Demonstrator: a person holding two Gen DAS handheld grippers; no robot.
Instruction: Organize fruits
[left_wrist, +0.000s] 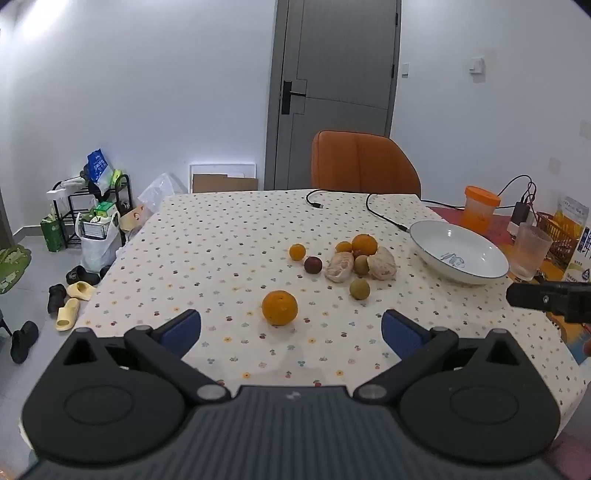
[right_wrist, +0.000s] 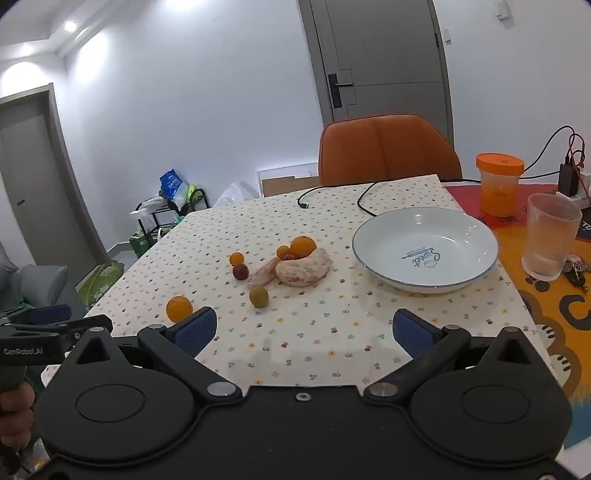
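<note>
Fruit lies loose on the dotted tablecloth. An orange (left_wrist: 279, 307) (right_wrist: 179, 308) sits alone, nearest my left gripper (left_wrist: 291, 328), which is open and empty just short of it. Farther back lies a cluster: two peeled pomelo pieces (left_wrist: 339, 266) (right_wrist: 304, 271), a bigger orange (left_wrist: 364, 244) (right_wrist: 303, 246), small oranges (left_wrist: 297, 252), a dark plum (left_wrist: 313, 264) (right_wrist: 240, 271) and green fruits (left_wrist: 359, 288) (right_wrist: 258, 296). An empty white bowl (left_wrist: 480, 275) (right_wrist: 384, 273) stands to the right. My right gripper (right_wrist: 303, 332) is open and empty, above the table's near part.
An orange chair (left_wrist: 364, 162) stands behind the table. A black cable (left_wrist: 384, 216) lies near the bowl. An orange-lidded jar (right_wrist: 498, 184), a ribbed glass (right_wrist: 548, 236), keys and a charger stand at the right. Shoes and a rack (left_wrist: 92, 214) are on the floor at left.
</note>
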